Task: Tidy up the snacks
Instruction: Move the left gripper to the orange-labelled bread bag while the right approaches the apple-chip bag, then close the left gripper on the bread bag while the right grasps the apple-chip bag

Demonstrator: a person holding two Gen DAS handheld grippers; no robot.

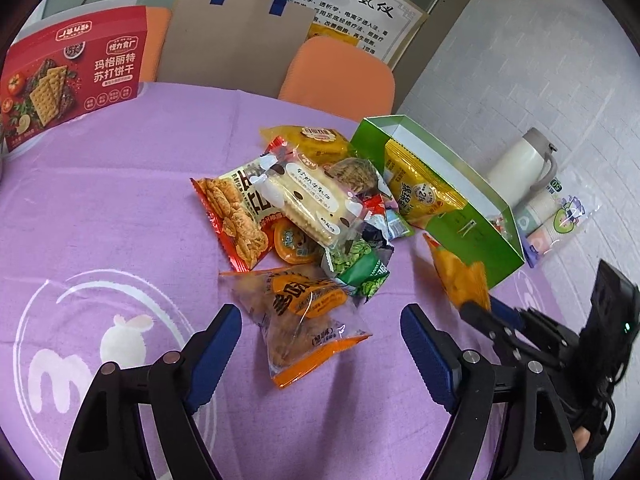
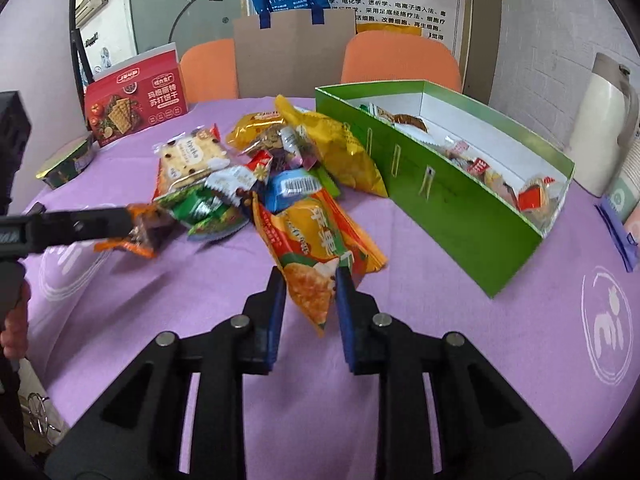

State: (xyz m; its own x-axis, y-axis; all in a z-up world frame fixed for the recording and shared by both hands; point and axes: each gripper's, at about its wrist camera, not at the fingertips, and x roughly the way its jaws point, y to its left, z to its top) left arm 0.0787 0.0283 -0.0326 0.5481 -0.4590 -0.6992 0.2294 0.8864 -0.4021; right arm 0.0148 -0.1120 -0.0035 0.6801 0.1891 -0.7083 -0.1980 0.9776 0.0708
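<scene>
The right tongs (image 2: 311, 280) sit low in the middle of the right wrist frame, clenched on the bottom end of an orange chip bag (image 2: 320, 248) that slants up toward the snack pile (image 2: 256, 160) at centre. In the left wrist frame the same bag (image 1: 460, 276) appears at right, beside the green box (image 1: 472, 236).

The left tongs (image 1: 320, 336) fill the bottom of the left wrist frame, spread wide apart, with a clear orange pastry packet (image 1: 304, 320) lying on the purple worktop (image 1: 100, 208) between the fingers; from that view nothing is gripped. In the right wrist frame, though, the left tongs (image 2: 132, 220) at mid left overlap that packet (image 2: 140, 232), so whether there is contact I cannot tell.

The green box (image 2: 460, 204) stands open at the right of the pile, with a few small wrapped snacks (image 2: 532, 196) inside. A red cracker box (image 2: 136, 100) stands at upper left.
</scene>
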